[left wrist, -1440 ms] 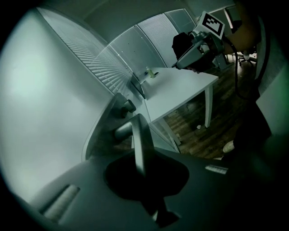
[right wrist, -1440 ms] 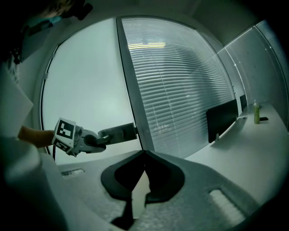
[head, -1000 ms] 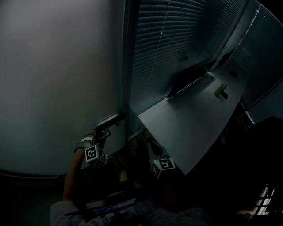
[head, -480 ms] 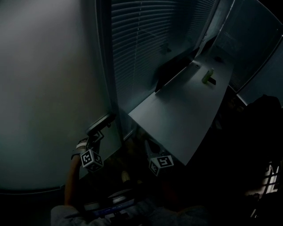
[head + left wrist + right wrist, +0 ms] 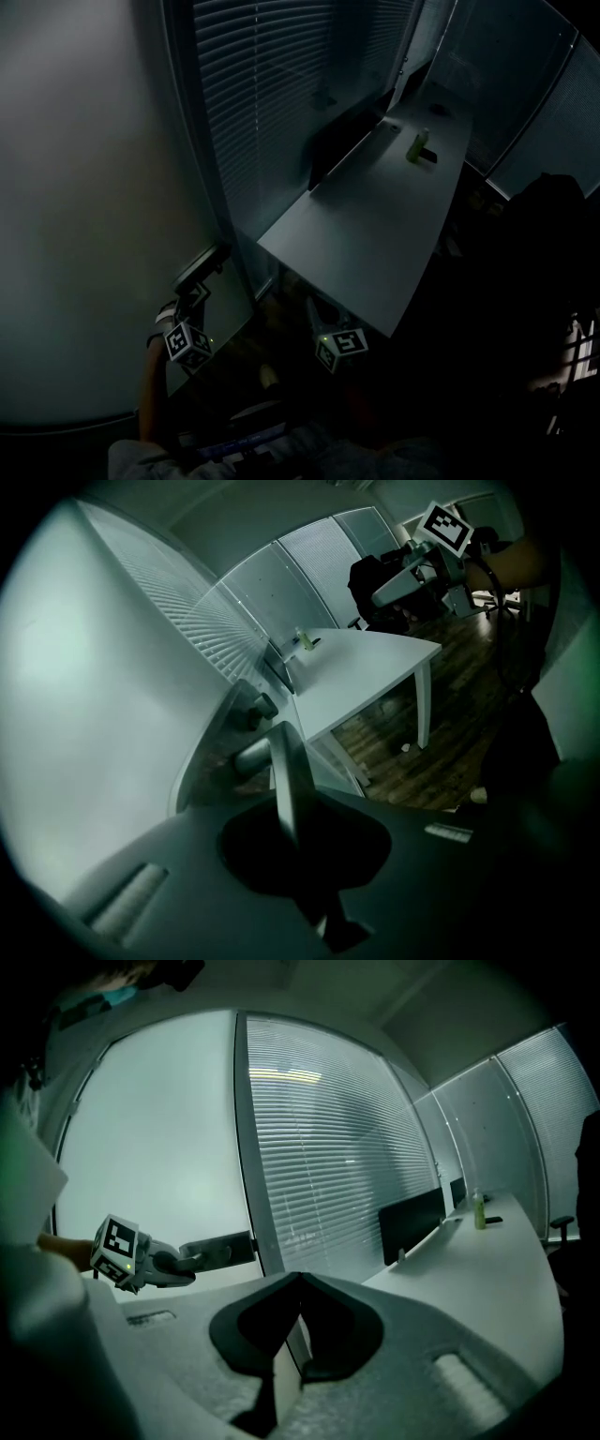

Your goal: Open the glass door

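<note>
Holding the door handle (image 5: 281, 761) clamped in the left gripper (image 5: 197, 292), as a second ago; no swing of the glass door (image 5: 94, 234) yet; right gripper (image 5: 298, 1288) closed, empty.

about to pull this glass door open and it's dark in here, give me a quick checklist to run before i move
1. Grip: left gripper shut on the door handle: ok.
2. Spare hand: right gripper free, jaws together, nothing in them: ok.
3. Latch: whether the door is already off it: cannot tell, too dark at its edge.
4. Swing room: the table has its near corner close beside the door: cannot tell.
5. Knock risk: the bottle stands at the table's far end: ok.
</note>
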Demonstrator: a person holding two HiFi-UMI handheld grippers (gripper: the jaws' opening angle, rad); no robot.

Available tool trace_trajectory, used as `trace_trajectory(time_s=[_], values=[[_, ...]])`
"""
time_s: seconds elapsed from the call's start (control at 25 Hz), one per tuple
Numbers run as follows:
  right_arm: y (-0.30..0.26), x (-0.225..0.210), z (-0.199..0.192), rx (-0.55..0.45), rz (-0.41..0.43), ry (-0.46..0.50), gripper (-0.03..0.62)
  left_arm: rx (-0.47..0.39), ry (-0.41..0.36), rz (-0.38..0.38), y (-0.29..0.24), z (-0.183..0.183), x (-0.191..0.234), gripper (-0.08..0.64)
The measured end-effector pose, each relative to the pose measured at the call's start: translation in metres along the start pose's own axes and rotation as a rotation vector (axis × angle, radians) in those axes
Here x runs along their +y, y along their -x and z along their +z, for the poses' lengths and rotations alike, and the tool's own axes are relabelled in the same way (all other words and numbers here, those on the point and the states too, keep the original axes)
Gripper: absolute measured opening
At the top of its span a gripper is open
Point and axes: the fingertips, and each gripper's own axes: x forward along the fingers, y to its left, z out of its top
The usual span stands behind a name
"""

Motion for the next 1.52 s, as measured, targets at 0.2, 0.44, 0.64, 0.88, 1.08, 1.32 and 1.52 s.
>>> trace_trajectory(time_s=[0.2, 0.44, 0.64, 0.88, 1.08, 1.32, 1.52], values=[[0.018, -0.011, -0.004, -0.005, -0.037, -0.009, 0.002, -0.003, -0.008, -0.002, 0.003, 0.001, -0.007, 0.003], [0.038, -0.018, -0.007, -0.009, -0.054, -0.006, 0.002, -0.014, -0.022, -0.008, 0.008, 0.007, -0.017, 0.003], [0.058, -0.019, -0.01, -0.013, -0.064, -0.006, 0.002, -0.019, -0.024, -0.026, 0.018, 0.014, -0.031, 0.003], [0.081, -0.017, -0.021, -0.01, -0.081, -0.005, 0.002, -0.041, -0.053, -0.013, 0.016, 0.017, -0.046, 0.003], [0.108, -0.012, -0.024, -0.016, -0.095, -0.003, 0.002, -0.057, -0.067, -0.025, 0.026, 0.024, -0.062, 0.003], [0.142, -0.01, -0.031, -0.027, -0.113, -0.002, 0.002, -0.065, -0.075, -0.051, 0.039, 0.034, -0.083, 0.003], [0.168, -0.009, -0.037, -0.038, -0.136, -0.006, 0.002, -0.077, -0.102, -0.056, 0.047, 0.035, -0.099, 0.003]])
